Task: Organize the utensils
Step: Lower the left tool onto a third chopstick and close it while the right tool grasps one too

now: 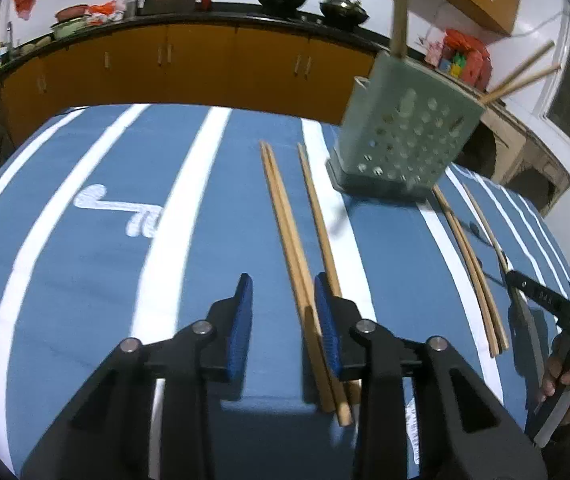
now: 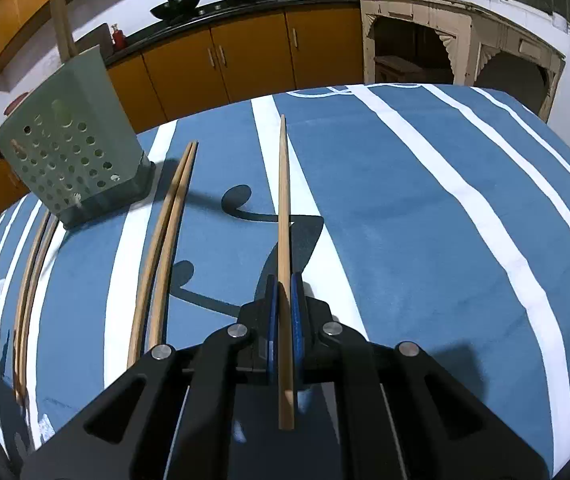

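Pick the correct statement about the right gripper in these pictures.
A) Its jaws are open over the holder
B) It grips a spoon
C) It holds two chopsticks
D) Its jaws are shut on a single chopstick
D: in the right wrist view the right gripper has its jaws closed on one chopstick that points forward over the table.

No legible text appears in either view. The tablecloth (image 1: 85, 240) bears white markings (a fork-shaped figure), but no readable lettering.

Table covered by blue cloth with white stripes (image 1: 85, 280). Directly on it: perforated green utensil holder (image 1: 401, 136), upper right; chopstick pair (image 1: 289, 240) centre; further pair (image 1: 469, 264) at right.
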`<state>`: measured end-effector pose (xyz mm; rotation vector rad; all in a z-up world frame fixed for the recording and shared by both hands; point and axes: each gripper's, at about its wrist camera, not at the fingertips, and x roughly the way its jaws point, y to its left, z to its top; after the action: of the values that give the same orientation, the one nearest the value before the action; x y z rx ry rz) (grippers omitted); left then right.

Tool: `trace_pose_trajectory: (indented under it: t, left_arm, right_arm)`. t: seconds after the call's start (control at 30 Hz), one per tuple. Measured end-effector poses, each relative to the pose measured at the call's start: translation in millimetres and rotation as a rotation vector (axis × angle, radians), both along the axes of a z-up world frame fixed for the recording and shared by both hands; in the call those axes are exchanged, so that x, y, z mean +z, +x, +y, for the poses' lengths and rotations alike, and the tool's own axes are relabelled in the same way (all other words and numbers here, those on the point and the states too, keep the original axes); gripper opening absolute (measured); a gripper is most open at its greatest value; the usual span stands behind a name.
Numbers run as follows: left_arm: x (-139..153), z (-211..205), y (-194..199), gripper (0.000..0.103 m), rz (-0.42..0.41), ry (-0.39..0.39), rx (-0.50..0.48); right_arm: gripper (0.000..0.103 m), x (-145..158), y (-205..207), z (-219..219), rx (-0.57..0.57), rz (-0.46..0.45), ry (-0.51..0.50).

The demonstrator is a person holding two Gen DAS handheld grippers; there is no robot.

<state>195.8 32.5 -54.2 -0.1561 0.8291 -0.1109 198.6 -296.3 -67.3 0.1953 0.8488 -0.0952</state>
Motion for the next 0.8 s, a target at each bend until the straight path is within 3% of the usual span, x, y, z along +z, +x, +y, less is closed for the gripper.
trace_pose_trajectory:
  t: [0.3, 0.63, 0.8]
  left_arm:
    - [-16, -13, 3, 0.024, 0.058, 0.058, -0.027]
    - [-17, -8, 5, 0.022, 0.065, 0.094, 0.016]
    - [-17, -13, 5, 0.022, 0.063, 0.096, -0.009]
  right_arm:
    - [0.008, 0, 1, 4, 0.003, -0.003, 0.0]
    - [0.008, 0, 1, 5, 0.003, -0.002, -0.007]
    - [0.008, 0, -1, 8, 0.034, -0.003, 0.0]
